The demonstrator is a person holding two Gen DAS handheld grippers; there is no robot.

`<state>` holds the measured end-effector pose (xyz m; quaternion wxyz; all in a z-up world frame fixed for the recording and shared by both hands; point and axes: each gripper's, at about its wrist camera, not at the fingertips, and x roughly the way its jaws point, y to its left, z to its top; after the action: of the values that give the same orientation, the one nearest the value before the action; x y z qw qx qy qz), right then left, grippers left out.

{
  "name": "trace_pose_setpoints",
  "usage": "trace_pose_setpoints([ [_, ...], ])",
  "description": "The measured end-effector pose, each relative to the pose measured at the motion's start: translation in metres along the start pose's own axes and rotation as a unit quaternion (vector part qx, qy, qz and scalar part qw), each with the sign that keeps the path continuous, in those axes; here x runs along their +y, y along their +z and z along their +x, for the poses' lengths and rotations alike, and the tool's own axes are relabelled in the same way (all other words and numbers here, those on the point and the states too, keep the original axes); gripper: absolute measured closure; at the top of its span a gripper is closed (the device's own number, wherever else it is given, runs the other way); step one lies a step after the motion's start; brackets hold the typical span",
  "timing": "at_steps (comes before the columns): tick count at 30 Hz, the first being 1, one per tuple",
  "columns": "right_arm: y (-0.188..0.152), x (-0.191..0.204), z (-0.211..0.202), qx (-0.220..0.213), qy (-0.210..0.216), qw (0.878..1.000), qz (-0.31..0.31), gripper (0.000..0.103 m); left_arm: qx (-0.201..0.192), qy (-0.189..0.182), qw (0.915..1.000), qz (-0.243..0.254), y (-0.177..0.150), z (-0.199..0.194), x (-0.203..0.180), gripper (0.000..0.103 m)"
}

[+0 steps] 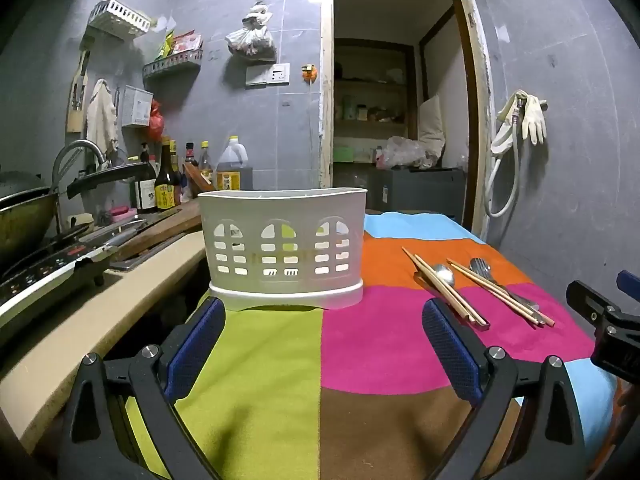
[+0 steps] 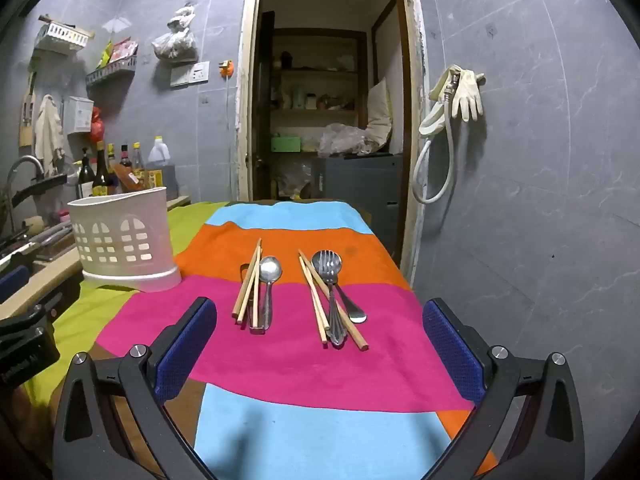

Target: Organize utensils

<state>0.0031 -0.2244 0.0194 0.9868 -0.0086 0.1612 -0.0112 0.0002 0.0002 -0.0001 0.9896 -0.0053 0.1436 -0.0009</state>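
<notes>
While both grippers gape, utensils (image 2: 300,292) ahead of right gripper (image 2: 320,320), caddy (image 1: 284,248) before left gripper (image 1: 324,320).

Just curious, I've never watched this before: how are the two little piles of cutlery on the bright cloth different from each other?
The left pile lies nearer the white basket; the right pile lies farther from it. The left pile shows a spoon with chopsticks bunched almost parallel; the right pile shows a fork over a spoon, with chopsticks fanning apart. Both hold wooden chopsticks and metal cutlery, lying flat on the cloth, outside the basket.
</notes>
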Motion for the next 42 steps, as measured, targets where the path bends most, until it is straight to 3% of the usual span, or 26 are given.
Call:
trace_pose_setpoints([
  [42,0.001,0.007,0.0,-0.003,0.014,1.0,-0.005,0.0,-0.003,0.004,0.9999,-0.012,0.0,-0.004,0.01,0.006],
])
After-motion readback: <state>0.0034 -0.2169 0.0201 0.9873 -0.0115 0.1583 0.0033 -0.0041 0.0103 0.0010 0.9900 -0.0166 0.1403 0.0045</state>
